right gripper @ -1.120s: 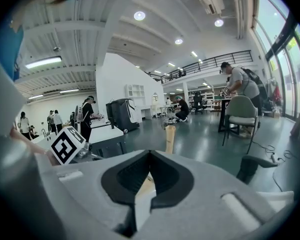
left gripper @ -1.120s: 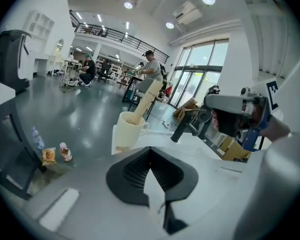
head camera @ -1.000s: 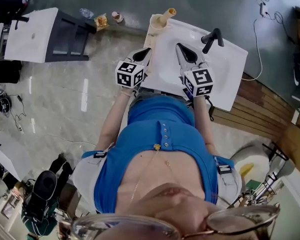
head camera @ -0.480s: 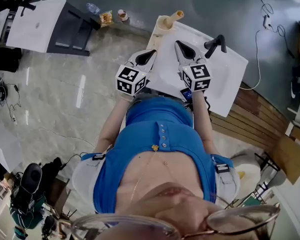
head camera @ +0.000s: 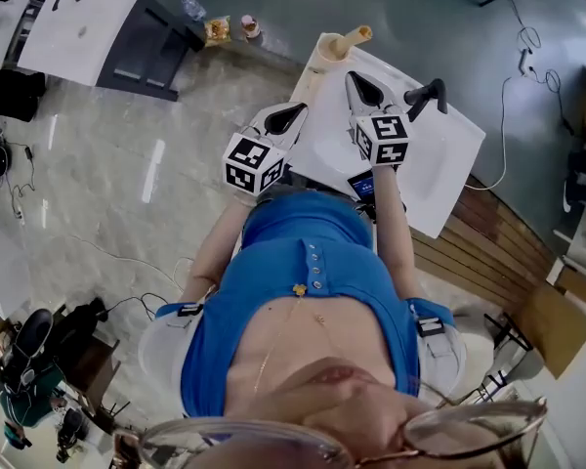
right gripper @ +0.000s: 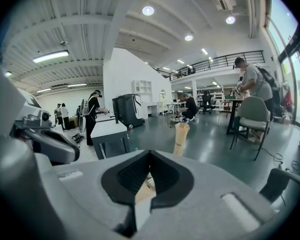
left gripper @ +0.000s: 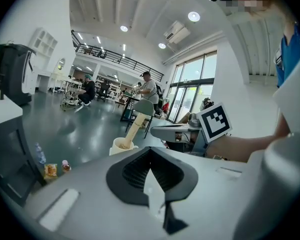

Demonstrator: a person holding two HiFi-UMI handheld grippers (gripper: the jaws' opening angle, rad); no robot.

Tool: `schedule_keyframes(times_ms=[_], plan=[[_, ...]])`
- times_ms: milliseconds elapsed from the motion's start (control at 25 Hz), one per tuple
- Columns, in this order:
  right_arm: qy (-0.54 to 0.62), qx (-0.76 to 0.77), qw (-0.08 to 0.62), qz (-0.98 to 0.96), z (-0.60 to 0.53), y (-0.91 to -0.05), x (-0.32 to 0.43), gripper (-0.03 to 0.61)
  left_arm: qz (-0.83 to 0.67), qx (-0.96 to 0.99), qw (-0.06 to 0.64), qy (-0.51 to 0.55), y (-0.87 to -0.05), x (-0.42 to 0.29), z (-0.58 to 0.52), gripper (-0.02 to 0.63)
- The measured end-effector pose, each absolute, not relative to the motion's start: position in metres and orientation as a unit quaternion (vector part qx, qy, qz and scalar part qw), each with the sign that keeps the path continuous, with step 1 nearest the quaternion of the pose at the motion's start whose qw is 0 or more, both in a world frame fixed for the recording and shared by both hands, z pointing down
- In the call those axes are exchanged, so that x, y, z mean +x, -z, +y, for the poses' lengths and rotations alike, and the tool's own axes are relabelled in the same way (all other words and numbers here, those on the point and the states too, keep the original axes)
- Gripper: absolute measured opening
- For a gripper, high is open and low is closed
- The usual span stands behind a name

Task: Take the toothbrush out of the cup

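Floor [head camera: 127, 213] of pale polished stone, turning to grey further off, fills most of the head view. A white table [head camera: 78, 27] on a dark frame stands at its upper left, well apart from the work. Before the person in the blue shirt [head camera: 313, 281] stands a white washbasin [head camera: 449, 174], set at a slant, and a slatted wooden panel [head camera: 498, 247] lies along its right side. Both grippers are held over the near half of the basin. The left gripper [left gripper: 150, 151] has its jaws pressed together with nothing between them. The right gripper [right gripper: 149, 154] is likewise closed and empty, just beside the left, its marker cube [left gripper: 214, 123] showing in the left gripper view. A black faucet [head camera: 425, 96] rises to the right of the right gripper, near it but not touching.

The cup [head camera: 334, 47], cream-coloured, sits on the basin's far left corner, beyond both gripper tips and apart from them. The toothbrush [head camera: 356, 35], with a thick beige handle, stands in the cup and leans to the right. In the left gripper view the gripper's own grey body hides the cup's lower part. On the floor past the cup lie a clear bottle [head camera: 193, 8], a snack packet [head camera: 220, 29] and a small red-capped bottle [head camera: 249, 25].
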State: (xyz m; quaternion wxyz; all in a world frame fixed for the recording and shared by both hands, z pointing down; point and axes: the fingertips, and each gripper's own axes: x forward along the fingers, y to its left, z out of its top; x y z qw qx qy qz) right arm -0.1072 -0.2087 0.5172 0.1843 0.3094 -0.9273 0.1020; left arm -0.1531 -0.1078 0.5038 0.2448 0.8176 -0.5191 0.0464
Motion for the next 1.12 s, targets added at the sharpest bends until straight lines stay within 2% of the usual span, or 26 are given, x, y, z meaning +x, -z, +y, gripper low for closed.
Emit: schedule_keyframes(times_ms=[1120], plan=[[-0.113, 0.351, 0.226, -0.901, -0.273, -0.567, -0.118, 0.002, -0.576, 0.772, 0.265, -0.039, -0.507, -0.208, -0.084, 0.002]])
